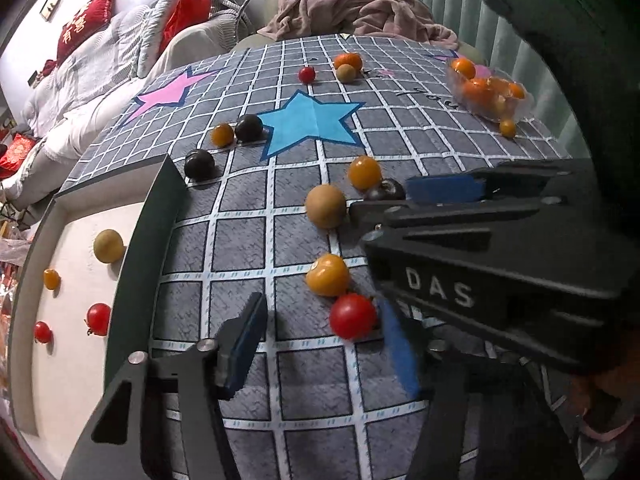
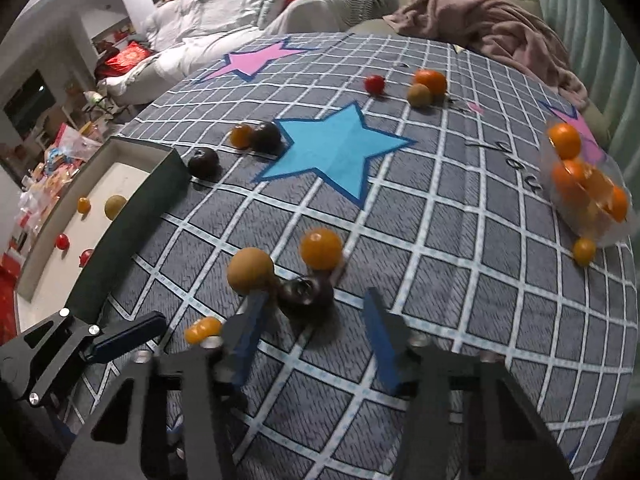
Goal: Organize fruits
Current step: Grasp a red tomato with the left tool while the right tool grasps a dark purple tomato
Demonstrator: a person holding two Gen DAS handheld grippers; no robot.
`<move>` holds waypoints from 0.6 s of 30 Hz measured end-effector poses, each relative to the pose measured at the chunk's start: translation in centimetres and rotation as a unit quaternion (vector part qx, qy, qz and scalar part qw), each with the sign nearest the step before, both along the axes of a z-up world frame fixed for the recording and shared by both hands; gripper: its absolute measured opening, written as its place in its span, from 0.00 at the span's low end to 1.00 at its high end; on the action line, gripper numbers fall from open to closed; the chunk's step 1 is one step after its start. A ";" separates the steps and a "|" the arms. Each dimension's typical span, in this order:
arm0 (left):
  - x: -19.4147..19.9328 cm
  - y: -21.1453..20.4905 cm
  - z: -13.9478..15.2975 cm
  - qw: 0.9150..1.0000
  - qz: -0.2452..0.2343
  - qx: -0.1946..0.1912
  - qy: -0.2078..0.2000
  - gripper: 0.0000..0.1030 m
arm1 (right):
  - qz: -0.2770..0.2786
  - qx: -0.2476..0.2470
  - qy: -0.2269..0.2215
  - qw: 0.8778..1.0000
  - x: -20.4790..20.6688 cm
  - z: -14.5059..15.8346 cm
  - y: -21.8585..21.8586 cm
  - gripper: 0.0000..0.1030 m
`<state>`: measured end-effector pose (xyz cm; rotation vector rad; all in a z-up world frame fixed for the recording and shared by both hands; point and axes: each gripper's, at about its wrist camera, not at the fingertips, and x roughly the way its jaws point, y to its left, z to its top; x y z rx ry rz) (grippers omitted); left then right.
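Left wrist view: a round red cherry tomato (image 1: 353, 316) lies on the grey grid-patterned cloth (image 1: 240, 240), touching the right blue-padded finger of the left gripper (image 1: 326, 344); its jaws stand apart, the other pad clear of the fruit. A yellow-orange tomato (image 1: 328, 275) sits just beyond. Right wrist view: the right gripper (image 2: 314, 340) straddles a dark purple round fruit (image 2: 306, 293) (jaws apart, pads not pressing it; motion blur limits certainty). A tan round fruit (image 2: 251, 270) and an orange fruit (image 2: 321, 249) lie just beside it. A dark-walled shallow box (image 1: 132, 248) with a white floor holds four fruits at left.
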<state>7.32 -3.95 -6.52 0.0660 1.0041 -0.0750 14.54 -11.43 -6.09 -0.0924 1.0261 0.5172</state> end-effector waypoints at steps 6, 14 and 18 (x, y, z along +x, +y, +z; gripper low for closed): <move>0.1 0.0 0.1 1.000 -0.005 -0.012 0.000 0.23 | -0.016 0.025 0.004 1.000 -0.4 -0.2 -1.2 0.28; -1.4 1.4 0.1 0.999 -0.011 -0.034 0.006 0.22 | -0.071 0.032 0.009 0.997 -3.1 0.0 -4.7 0.29; -2.4 1.9 0.1 0.999 -0.013 -0.040 0.010 0.22 | -0.096 0.047 0.010 0.994 -5.3 0.1 -6.4 0.29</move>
